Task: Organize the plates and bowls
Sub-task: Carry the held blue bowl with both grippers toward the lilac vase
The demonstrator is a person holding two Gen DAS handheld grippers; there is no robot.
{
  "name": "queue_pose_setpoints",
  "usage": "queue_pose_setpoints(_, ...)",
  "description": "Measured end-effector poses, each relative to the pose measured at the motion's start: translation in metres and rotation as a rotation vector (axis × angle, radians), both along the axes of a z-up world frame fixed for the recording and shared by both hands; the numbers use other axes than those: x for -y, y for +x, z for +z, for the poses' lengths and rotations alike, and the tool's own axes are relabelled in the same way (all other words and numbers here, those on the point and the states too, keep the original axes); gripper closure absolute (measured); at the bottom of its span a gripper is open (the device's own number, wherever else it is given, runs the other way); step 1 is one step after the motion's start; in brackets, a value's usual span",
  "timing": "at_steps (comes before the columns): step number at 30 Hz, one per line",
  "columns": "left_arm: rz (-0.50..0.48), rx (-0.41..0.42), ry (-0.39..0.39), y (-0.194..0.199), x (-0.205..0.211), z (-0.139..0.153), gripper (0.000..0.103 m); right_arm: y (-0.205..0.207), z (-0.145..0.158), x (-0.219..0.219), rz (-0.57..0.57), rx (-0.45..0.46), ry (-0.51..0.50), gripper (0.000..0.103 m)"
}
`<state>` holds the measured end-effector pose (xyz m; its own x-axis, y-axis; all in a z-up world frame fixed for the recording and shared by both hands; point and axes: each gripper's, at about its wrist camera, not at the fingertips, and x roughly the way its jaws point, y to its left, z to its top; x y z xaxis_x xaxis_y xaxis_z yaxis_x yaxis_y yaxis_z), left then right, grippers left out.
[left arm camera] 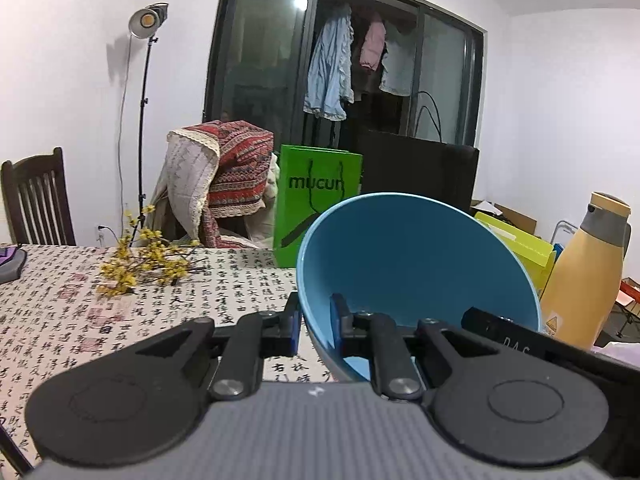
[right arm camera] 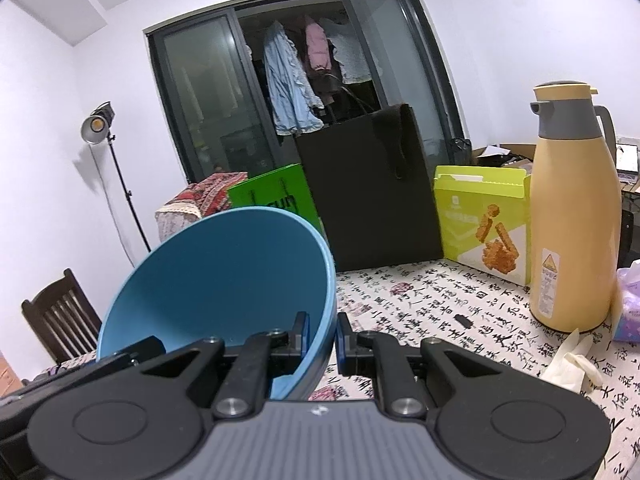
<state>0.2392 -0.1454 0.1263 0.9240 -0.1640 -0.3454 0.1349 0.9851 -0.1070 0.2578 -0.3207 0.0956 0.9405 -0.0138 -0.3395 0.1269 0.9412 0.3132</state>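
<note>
A large blue bowl [left arm camera: 416,264] is held up above the table by both grippers, tilted so its hollow faces the cameras. My left gripper [left arm camera: 316,326] is shut on the bowl's left rim, one blue pad inside and one outside. In the right wrist view the same blue bowl [right arm camera: 224,280] fills the left half. My right gripper [right arm camera: 322,338] is shut on its right rim, again with a pad on each side of the wall. The bowl's underside is hidden. No plates show in either view.
The table [left arm camera: 224,300] wears a calligraphy-print cloth. On it are yellow flower sprigs [left arm camera: 144,262], a green paper bag [left arm camera: 316,204], a black bag [right arm camera: 372,196], a yellow-green snack box [right arm camera: 484,224], a tan thermos jug [right arm camera: 576,208] and a white crumpled glove [right arm camera: 572,364]. A dark wooden chair [left arm camera: 36,200] stands left.
</note>
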Motion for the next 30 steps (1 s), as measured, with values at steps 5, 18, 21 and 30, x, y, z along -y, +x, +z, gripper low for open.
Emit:
queue_pose_setpoints(5, 0.024, 0.005, -0.005, -0.013, -0.018, 0.001, 0.088, -0.009, 0.001, -0.016, 0.027, 0.008, -0.002, 0.090)
queue_pose_setpoints(18, 0.099, 0.003, -0.006, -0.040, -0.059, -0.001, 0.088, -0.027, -0.005, -0.060, 0.102, 0.014, 0.011, 0.090)
queue_pose_setpoints(21, 0.116, 0.001, -0.010, -0.045, -0.068, -0.004, 0.088, -0.031, -0.006, -0.070, 0.121, 0.015, 0.014, 0.090)
queue_pose_setpoints(30, 0.158, -0.001, -0.012, -0.063, -0.095, -0.007, 0.087, -0.044, -0.008, -0.100, 0.172, 0.012, 0.017, 0.090)
